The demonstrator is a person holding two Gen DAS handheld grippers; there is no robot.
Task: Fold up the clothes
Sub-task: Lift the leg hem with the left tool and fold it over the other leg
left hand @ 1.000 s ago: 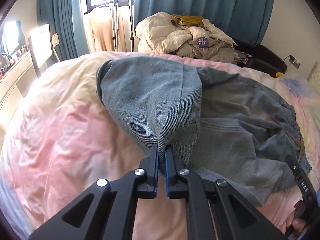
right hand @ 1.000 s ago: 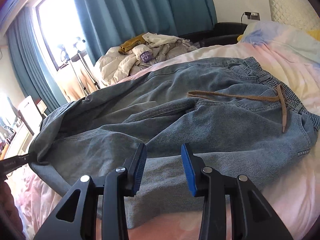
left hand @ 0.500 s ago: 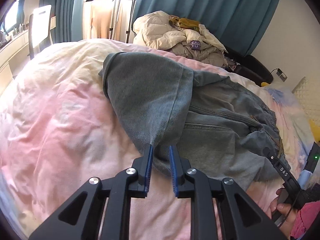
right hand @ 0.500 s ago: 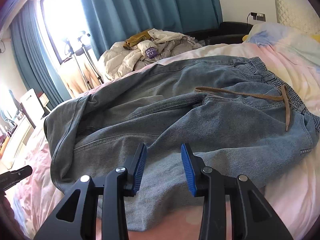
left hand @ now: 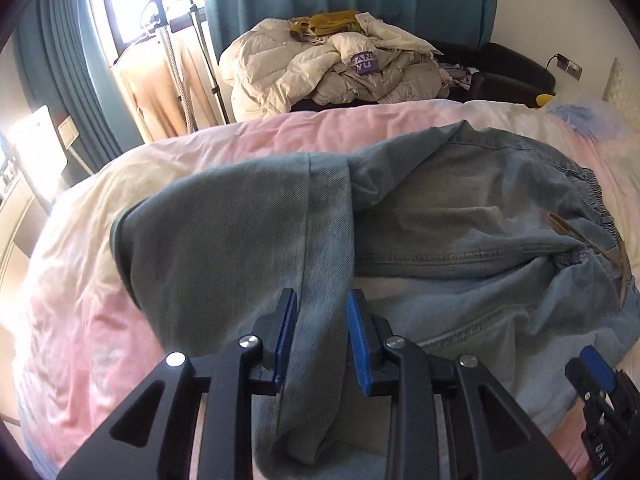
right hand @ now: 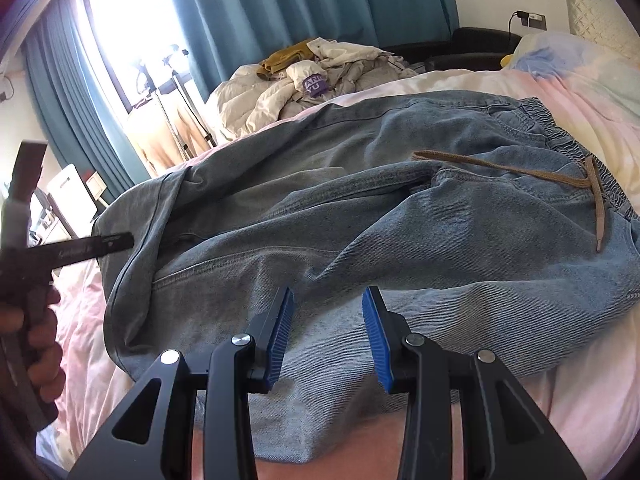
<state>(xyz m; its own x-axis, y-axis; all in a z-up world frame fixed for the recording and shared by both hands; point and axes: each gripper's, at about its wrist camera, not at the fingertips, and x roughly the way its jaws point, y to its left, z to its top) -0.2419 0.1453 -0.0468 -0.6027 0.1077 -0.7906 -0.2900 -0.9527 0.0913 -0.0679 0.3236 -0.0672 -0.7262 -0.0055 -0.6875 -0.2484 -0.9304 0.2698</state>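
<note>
Since a second ago left gripper (left hand: 322,334) released the leg, jaws now apart over folded jeans (left hand: 440,240) on bed (left hand: 80,300). Right wrist view: right gripper (right hand: 328,334) open; jeans' long axis 8-to-2, waistband at 2 o'clock.

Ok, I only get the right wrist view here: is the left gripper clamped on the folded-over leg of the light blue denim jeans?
Observer: No. The left gripper is open; the folded-over leg of the light blue denim jeans lies loose under its spread fingers.
Operator: Is it lined up on anything?
Observer: Yes. The leg's stitched side seam runs straight away from the gap between the fingers.
</note>
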